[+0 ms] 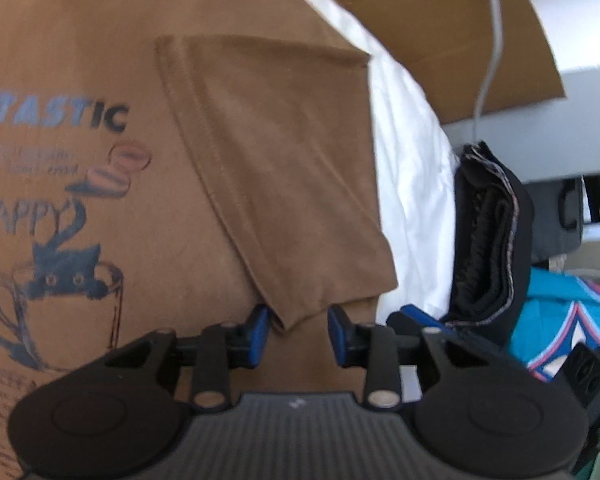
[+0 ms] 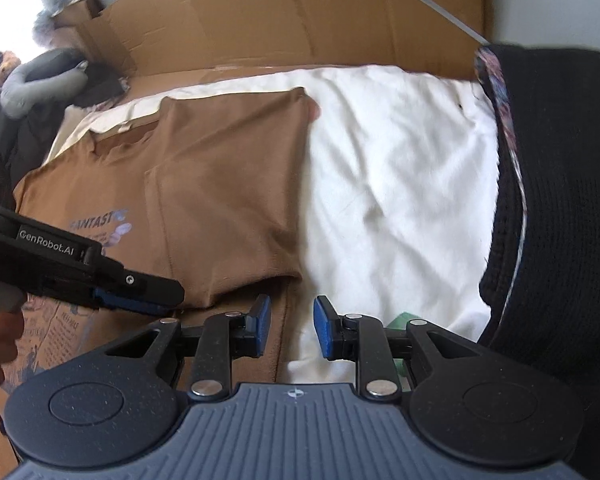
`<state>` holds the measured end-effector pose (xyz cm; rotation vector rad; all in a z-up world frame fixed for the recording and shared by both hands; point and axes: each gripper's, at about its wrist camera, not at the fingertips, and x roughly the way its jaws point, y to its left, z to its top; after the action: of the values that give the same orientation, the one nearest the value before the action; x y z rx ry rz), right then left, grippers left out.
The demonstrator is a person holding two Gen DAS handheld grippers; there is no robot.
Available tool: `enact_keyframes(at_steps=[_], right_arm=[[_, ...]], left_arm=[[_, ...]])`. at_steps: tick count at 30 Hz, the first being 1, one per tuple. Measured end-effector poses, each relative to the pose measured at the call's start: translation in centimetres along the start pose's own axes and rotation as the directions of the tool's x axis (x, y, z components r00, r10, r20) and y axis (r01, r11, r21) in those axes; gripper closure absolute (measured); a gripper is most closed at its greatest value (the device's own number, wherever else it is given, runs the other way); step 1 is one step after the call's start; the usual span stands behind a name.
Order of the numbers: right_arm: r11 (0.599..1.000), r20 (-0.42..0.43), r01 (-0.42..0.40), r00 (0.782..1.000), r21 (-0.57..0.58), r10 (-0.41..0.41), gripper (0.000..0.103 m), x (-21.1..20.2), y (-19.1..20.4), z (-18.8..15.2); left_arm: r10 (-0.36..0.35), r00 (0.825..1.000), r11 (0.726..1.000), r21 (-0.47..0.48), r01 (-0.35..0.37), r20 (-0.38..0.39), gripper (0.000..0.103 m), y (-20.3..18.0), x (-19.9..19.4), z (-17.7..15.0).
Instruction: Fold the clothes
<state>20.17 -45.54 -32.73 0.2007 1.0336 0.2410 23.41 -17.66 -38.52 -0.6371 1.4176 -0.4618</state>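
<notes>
Both of my claws gape with nothing in them: the left gripper (image 1: 298, 334) sits nearest the folded sleeve (image 1: 276, 176) of the brown T-shirt (image 1: 80, 60) (sleeve running straight away from it), the right gripper (image 2: 288, 326) just beside the shirt's edge.

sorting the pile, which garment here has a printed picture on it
The brown t-shirt: it carries a cat-in-cup print. The black folded garment shows none visible.
</notes>
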Motion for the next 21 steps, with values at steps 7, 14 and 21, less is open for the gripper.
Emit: enact_keyframes(at_steps=[7,14,21], right_arm=[[0.998,0.021,-0.029,0.999,0.053,0.028,0.068,1.3,-0.6,-0.2],[0.999,0.021,0.017,1.0,0.033,-0.018,0.072,2.6,-0.4,-0.1],[0.999,0.021,0.038,0.999,0.001,-0.038,0.075,2.8,-0.5,-0.5]], left_arm=[[-0.032,0.999,0.988,-0.152,0.038,0.042,0.064,0.9,0.7,-0.5],[0.003,0.998,0.987,-0.159,0.006,0.058,0.097,1.1,-0.1,-0.7],[0.047,0.995,0.996,-0.076,-0.04,0.092,0.097,0.6,-3.0,-1.3]])
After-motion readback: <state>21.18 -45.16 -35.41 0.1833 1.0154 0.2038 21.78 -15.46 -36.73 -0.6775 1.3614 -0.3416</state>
